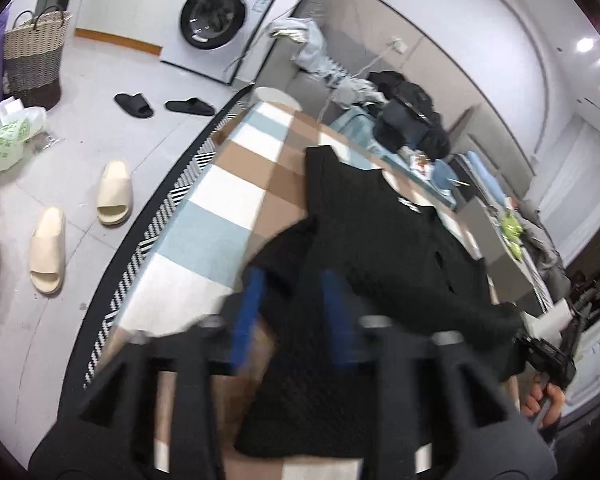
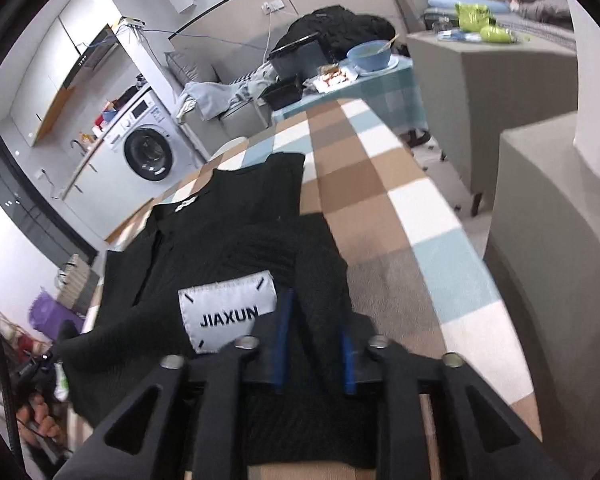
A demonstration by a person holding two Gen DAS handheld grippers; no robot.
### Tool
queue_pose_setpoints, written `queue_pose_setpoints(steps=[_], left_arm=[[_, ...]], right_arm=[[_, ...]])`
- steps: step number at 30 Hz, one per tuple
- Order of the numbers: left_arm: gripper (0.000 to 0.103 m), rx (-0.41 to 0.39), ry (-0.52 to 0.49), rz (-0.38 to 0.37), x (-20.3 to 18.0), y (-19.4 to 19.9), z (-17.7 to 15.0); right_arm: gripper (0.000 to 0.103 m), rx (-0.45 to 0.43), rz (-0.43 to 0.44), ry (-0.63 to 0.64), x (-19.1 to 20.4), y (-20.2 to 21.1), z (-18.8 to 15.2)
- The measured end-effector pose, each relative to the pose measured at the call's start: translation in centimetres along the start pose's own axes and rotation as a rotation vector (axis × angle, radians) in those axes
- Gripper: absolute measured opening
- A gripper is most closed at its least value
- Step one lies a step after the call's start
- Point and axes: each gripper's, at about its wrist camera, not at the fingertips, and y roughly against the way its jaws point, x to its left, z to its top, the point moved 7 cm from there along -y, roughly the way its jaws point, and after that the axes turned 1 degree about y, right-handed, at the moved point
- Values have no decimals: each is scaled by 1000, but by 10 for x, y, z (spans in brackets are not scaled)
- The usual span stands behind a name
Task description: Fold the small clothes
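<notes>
Folding is mid-step: the black knit garment (image 1: pixel 400 240) lies spread on the checked bench (image 1: pixel 228 184), collar end away from the grippers, with its near hem already doubled up onto the body, so the white JIAXUN label (image 2: pixel 228 312) faces up in the right wrist view.

Left gripper (image 1: pixel 290 312): jaws about half open, blue pads clear of the fabric. The folded edge sits between and under them, but nothing reads as clamped. View is motion-blurred, so contact with the cloth underneath I can't rule out.

Right gripper (image 2: pixel 314 344): jaws narrowly apart, a ridge of black knit running up between the blue pads. Whether the pads still pinch it I can't tell; the gap looks loose, so I judge it let go.

My read: this is the release after laying the bottom fold, both grippers over the near edge of the garment.

Next move calls for:
- backing both grippers off without dragging the fold open; the knit is thick and may cling to the pads
- re-gripping at one side edge or sleeve, to bring it across the body
- keeping the fold line square to the collar

Risk: the doubled layer looks bunched near the label, so it may want flattening first.
</notes>
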Motion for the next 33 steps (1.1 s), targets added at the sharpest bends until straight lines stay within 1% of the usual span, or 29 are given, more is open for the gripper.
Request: queue_pose_setpoints(steps=[1,2,3,5,7,8,9,10,11,12,13,15,16,17,20,24,26,28,29,31,32,33], left_arm=[[64,7,-9,-18,-3,2,-3],[68,18,-21,-39,-7,0,-8],[68,37,-29,-42,-9,-3,-13],[68,84,-19,-16,-7,-15,-22],[68,124,2,-10,-6,-27,-30],[64,133,7,-9,-7,-32,-32],[54,129,5,-4,-7,-36,-34],[46,122,-2,-5,-9,-38,-34],[29,113,-14,6,-11,-39,-35],[16,100,-23,21,-12,-38,-34],[13,88,-25,24,-12,-37,-32],[8,69,-14,9,-12,-33,-29],[7,61,-5,0,-12,-29,-28],[6,55,-1,-2,-12,-27,-25],[4,31,6,-18,-14,-15,-17],[3,-10,-16,-36,-24,-7,6],[3,-26,-35,-43,-31,-8,22],[3,-40,-55,-40,-36,-16,40],[3,-35,-57,-38,-36,-21,47],[3,-23,-56,-24,-33,-34,58],[3,-14,-61,-8,-30,-42,62],[3,-5,-65,19,-26,-50,65]], right_arm=[[33,0,13,-2,-1,1,-1],[40,-3,23,-4,-3,2,-2],[42,-5,44,-12,-3,2,-3],[44,6,103,-37,-4,0,-5],[44,9,120,-47,-3,-1,-5],[44,6,121,-37,-2,-2,-5],[44,4,120,-28,0,-2,-5],[44,0,118,-15,1,-3,-5],[44,-4,117,-5,3,-3,-5],[44,-6,116,6,4,-3,-5],[43,-5,109,17,5,-4,-6],[31,-10,112,45,9,-4,-6],[18,-13,114,57,10,-3,-6],[7,-22,115,73,13,-2,-7],[5,-75,145,88,21,10,-4],[5,-138,131,90,27,26,10],[5,-163,138,81,30,31,17],[5,-194,114,70,33,34,24],[5,-201,101,67,34,33,27],[5,-183,79,57,34,27,28],[5,-174,65,52,32,24,28],[5,-154,31,47,30,17,25]])
